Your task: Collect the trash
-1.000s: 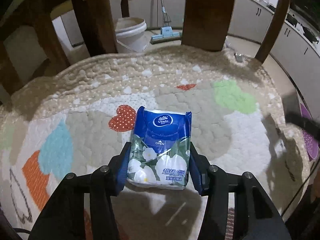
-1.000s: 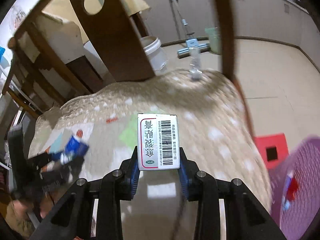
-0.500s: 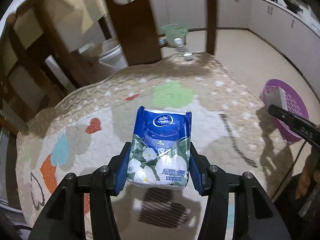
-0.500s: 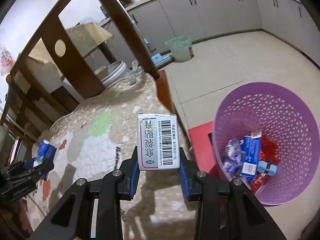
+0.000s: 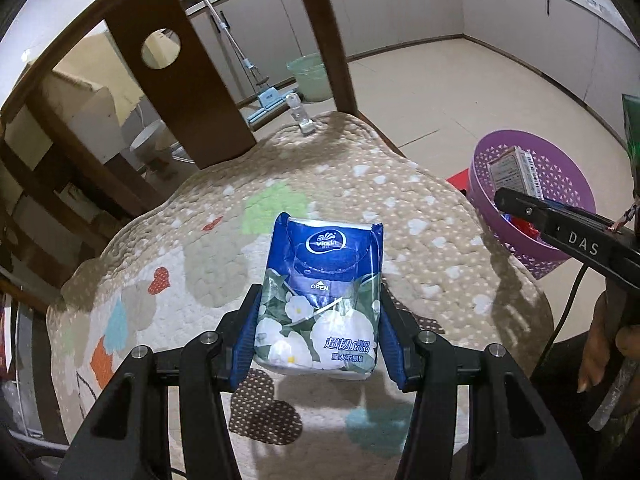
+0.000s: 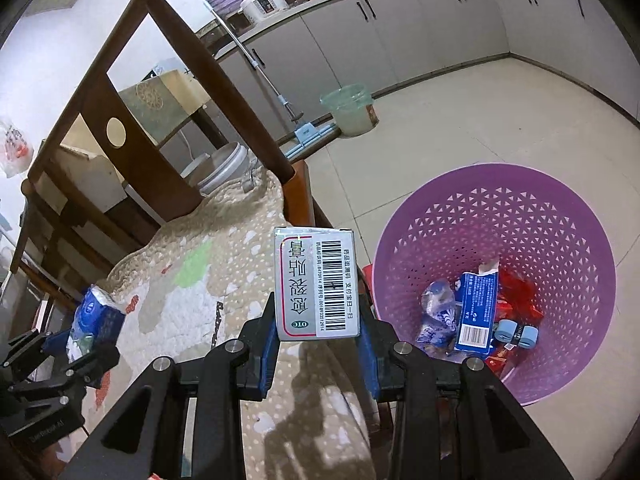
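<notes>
Right gripper (image 6: 318, 344) clamps a medicine box (image 6: 316, 284) above the cushion edge; the purple basket (image 6: 568, 216) sits at 3 o'clock. Left gripper (image 5: 318, 340) clamps a tissue pack (image 5: 322, 300) over the cushion (image 5: 420, 208).

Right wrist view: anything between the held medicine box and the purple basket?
Nothing solid: right wrist view shows only a strip of floor between medicine box and purple basket rim.

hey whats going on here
A person is clearing trash off a quilted chair cushion with a handheld gripper in each hand. The left gripper is shut on a tissue pack above the cushion. The right gripper is shut on a medicine box, held beside the purple basket on the floor, which already has some wrappers in it.
</notes>
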Available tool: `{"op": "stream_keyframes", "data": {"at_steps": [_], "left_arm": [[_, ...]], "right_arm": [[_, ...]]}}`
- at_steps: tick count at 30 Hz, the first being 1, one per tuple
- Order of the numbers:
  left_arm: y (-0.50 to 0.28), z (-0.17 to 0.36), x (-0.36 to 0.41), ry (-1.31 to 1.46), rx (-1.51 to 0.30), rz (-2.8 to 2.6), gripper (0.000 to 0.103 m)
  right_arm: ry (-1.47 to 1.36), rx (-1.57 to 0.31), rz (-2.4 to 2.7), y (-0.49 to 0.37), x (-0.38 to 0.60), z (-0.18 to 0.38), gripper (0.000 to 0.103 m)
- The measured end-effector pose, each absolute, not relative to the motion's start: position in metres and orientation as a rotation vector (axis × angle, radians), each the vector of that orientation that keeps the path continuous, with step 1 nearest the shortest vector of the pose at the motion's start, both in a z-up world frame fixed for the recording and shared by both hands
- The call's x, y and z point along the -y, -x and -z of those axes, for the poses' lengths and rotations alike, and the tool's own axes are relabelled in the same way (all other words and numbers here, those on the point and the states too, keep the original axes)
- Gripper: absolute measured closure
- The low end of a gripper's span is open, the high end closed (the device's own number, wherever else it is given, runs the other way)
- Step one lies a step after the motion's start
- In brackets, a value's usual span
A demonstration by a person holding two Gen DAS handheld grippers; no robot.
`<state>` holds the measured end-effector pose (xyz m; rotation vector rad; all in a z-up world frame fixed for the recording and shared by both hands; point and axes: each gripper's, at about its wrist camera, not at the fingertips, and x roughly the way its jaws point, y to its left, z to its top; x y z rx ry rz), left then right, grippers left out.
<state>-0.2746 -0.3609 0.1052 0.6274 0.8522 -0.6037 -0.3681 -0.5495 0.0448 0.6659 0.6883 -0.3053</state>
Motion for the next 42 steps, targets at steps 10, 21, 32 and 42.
{"op": "stream_keyframes", "data": {"at_steps": [10, 21, 32, 42], "left_arm": [[0.286, -0.098, 0.377, -0.664, -0.856, 0.624, 0.051], [0.291, -0.089, 0.39, -0.69, -0.87, 0.64, 0.051], [0.29, -0.08, 0.398, -0.701, -0.89, 0.656, 0.051], [0.286, -0.075, 0.401, -0.704, -0.907, 0.666, 0.051]], "right_arm": [[-0.69, -0.677, 0.306, 0.378, 0.557, -0.043, 0.066], [-0.712, -0.673, 0.313, 0.386, 0.564, -0.042, 0.066], [-0.724, -0.676, 0.319, 0.389, 0.57, -0.041, 0.066], [-0.731, -0.686, 0.327, 0.39, 0.573, -0.037, 0.066]]}}
